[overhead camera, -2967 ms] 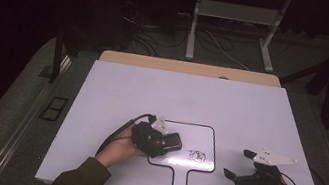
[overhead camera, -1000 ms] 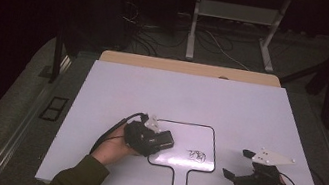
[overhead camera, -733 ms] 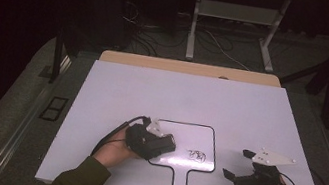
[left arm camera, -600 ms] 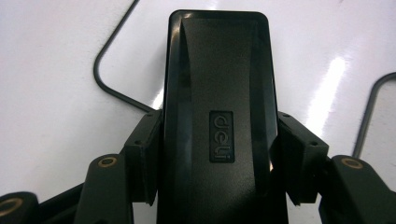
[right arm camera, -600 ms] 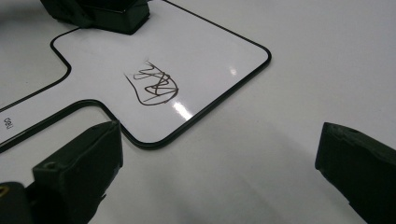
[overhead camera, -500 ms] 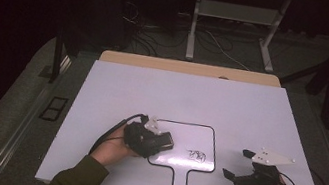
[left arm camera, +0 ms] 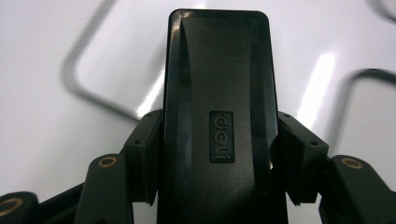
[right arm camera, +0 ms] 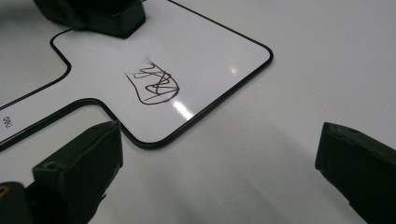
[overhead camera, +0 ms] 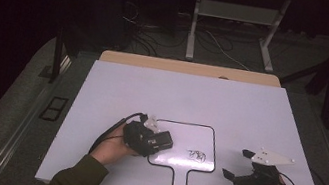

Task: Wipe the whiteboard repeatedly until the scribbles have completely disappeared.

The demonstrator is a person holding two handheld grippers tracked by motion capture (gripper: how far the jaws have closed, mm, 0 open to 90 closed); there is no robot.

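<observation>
"deli" on black eraser

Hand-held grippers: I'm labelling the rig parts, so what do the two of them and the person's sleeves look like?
Both are black. The left hand-held gripper trails a black cable that loops over the table. The right hand-held gripper carries a pale three-cornered plate on top, and a black cable curves behind it. Its own view shows blocky black jaws with a brass-coloured fastener. The person's sleeves are dark olive.

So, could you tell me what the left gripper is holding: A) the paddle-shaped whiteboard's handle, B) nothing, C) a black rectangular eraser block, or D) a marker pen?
C: in the left gripper view the left gripper has its jaws clamped on the two sides of a black rectangular eraser block over the paddle-shaped whiteboard.
</observation>
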